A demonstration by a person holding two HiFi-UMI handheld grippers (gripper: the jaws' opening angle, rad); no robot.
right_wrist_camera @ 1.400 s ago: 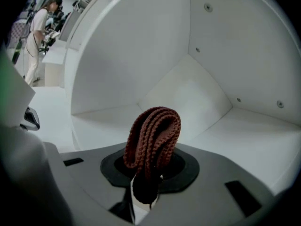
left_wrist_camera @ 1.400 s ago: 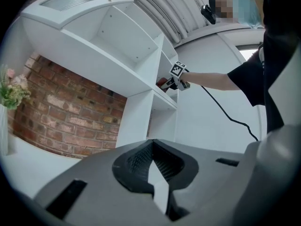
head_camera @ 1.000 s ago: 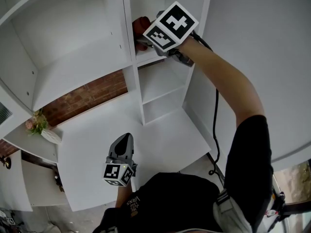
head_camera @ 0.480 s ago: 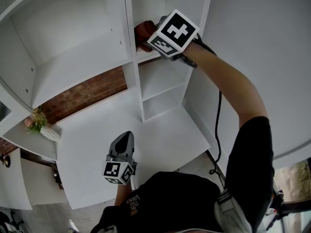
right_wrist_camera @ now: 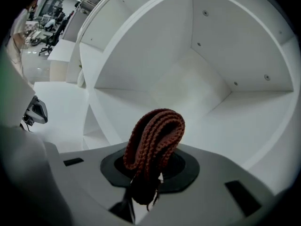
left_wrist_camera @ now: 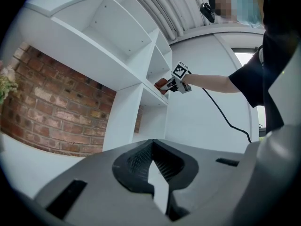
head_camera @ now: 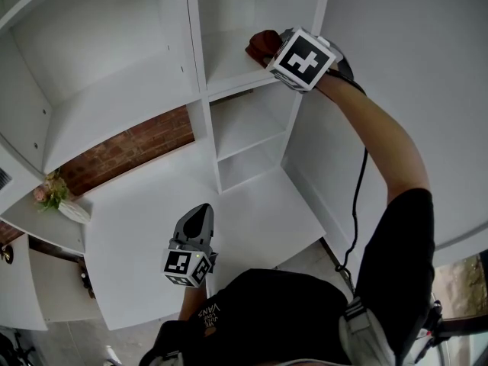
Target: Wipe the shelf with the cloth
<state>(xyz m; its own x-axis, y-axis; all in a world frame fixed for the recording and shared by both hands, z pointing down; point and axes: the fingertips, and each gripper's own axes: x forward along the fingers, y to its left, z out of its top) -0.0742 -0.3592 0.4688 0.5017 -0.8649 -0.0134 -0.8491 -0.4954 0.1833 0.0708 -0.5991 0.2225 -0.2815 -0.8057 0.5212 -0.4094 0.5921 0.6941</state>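
**Shelf wipe in hand: cloth at upper compartment**

The brown knitted cloth (right_wrist_camera: 155, 138) is clamped, folded, in the right gripper (right_wrist_camera: 145, 185) and is held at the front right of the upper shelf (head_camera: 229, 65). Contact with the board cannot be confirmed. The left gripper (head_camera: 200, 221) is held low, jaws together on nothing. It is judged that the fold should be pressed flat and drawn across the full depth, corners included.

Rust-brown ribbed knit cloth (right_wrist_camera: 155, 135), plain white shelf (head_camera: 221, 61), red brick wall (head_camera: 126, 155) with pale mortar.
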